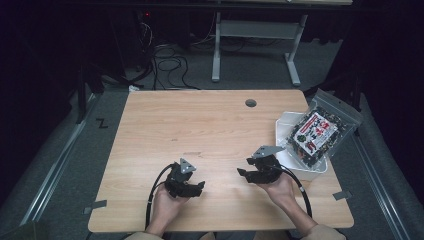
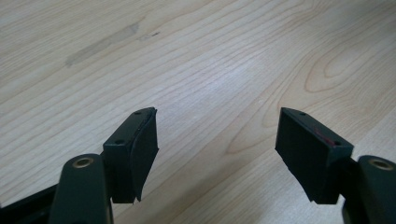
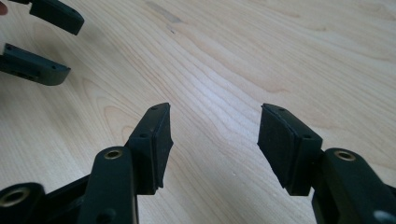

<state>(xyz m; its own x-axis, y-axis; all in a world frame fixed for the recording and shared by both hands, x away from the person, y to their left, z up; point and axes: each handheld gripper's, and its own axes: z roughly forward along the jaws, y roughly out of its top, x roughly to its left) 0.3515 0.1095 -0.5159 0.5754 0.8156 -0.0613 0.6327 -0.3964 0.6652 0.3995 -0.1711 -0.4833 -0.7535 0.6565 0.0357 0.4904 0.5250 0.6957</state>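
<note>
- Both sets of fingers spread wide, holding nothing: left gripper (image 1: pixel 192 189), right gripper (image 1: pixel 248 173), low over bare worktop (image 1: pixel 200 125).
- Nearest thing: snack bag (image 1: pixel 318 132), lying tilted in white tray (image 1: pixel 285 127), right of right gripper, slightly farther away.
- Long axis diagonal; right hand (image 1: pixel 281 192) nearer.

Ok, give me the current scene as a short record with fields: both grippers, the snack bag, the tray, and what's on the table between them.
left gripper: open, empty, held low over the table's near edge, pointing right
right gripper: open, empty, pointing left toward the left gripper, a gap between them
snack bag: clear packet with dark contents and a printed label, lying in the white tray, its top sticking out past the far rim
white tray: at the table's right edge, just right of the right gripper
table: light wood, bare between the grippers
contact: neither gripper touches the bag or tray
</note>
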